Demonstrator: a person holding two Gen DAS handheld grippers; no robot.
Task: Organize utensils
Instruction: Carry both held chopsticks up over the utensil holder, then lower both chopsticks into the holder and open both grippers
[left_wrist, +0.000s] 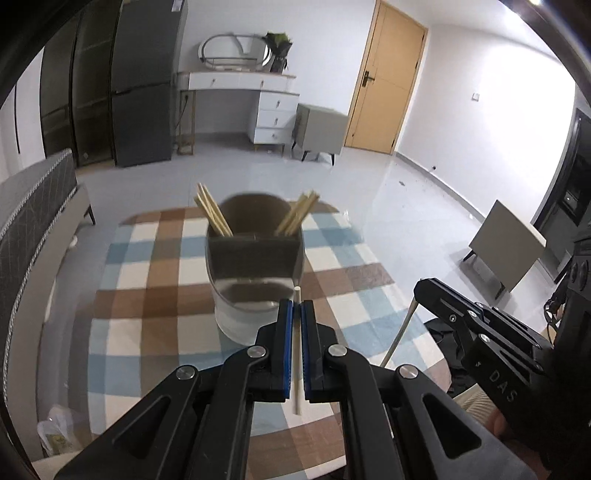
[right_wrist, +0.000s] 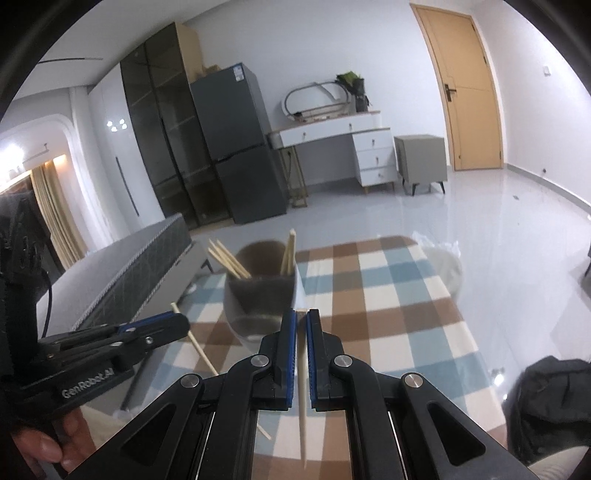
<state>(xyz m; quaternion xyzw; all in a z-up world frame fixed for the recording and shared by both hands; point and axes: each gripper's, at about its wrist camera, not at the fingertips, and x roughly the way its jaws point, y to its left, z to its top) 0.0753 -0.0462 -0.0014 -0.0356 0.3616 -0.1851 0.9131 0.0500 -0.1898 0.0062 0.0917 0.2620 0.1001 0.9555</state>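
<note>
A grey utensil holder (left_wrist: 255, 269) with a divider stands on a glass table, several wooden chopsticks (left_wrist: 212, 214) leaning in its back compartments. My left gripper (left_wrist: 296, 306) is shut on a pale chopstick (left_wrist: 296, 354), just in front of the holder's right side. My right gripper (right_wrist: 301, 317) is shut on another pale chopstick (right_wrist: 303, 387), close behind the holder (right_wrist: 260, 295). The right gripper also shows in the left wrist view (left_wrist: 421, 288), holding its chopstick (left_wrist: 400, 332). The left gripper shows in the right wrist view (right_wrist: 177, 321) with its chopstick (right_wrist: 201, 350).
The glass table (left_wrist: 110, 398) lies over a plaid rug (left_wrist: 155, 273). A grey sofa (left_wrist: 33, 206) is on the left. A black bag (right_wrist: 550, 402) lies at the right, a white plastic bag (right_wrist: 443, 266) on the floor beyond the rug.
</note>
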